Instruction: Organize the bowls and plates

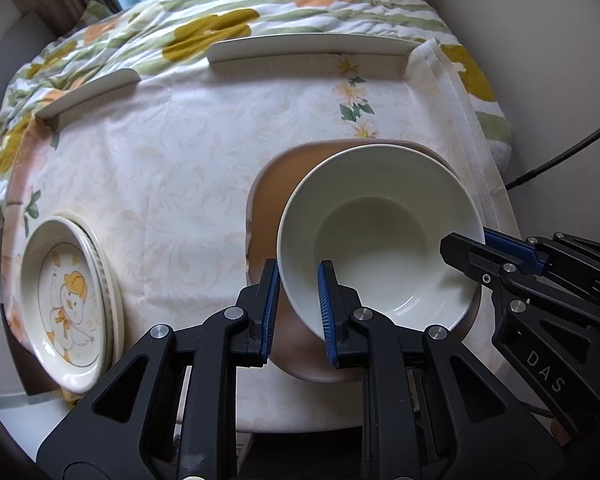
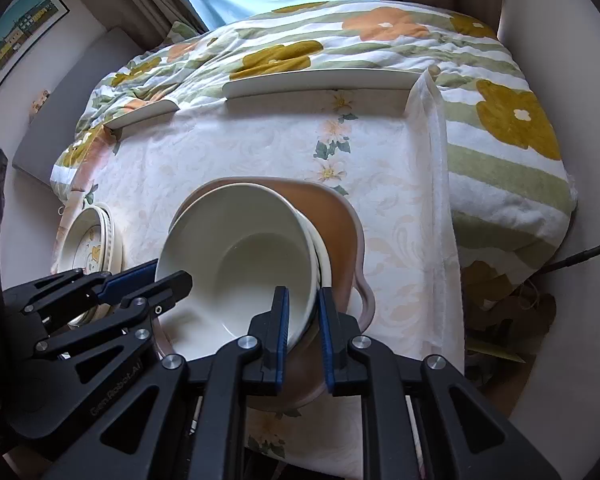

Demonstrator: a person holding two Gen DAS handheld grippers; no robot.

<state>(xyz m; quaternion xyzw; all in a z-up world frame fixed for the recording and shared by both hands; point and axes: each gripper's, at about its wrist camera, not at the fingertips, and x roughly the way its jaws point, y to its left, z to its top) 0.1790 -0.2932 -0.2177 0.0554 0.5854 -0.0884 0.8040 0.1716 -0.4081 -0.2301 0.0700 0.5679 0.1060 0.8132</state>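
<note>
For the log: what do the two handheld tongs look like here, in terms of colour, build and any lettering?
Both the left tongs and the right tongs are matte black, angular plastic frames with triangular cut-outs and round silver pivot bolts. Each finger carries a ribbed blue pad. White lettering shows on the bodies: "DAS" on the right one, "Gen Robot.AI" on the left one. No sleeves or hands are visible.
</note>
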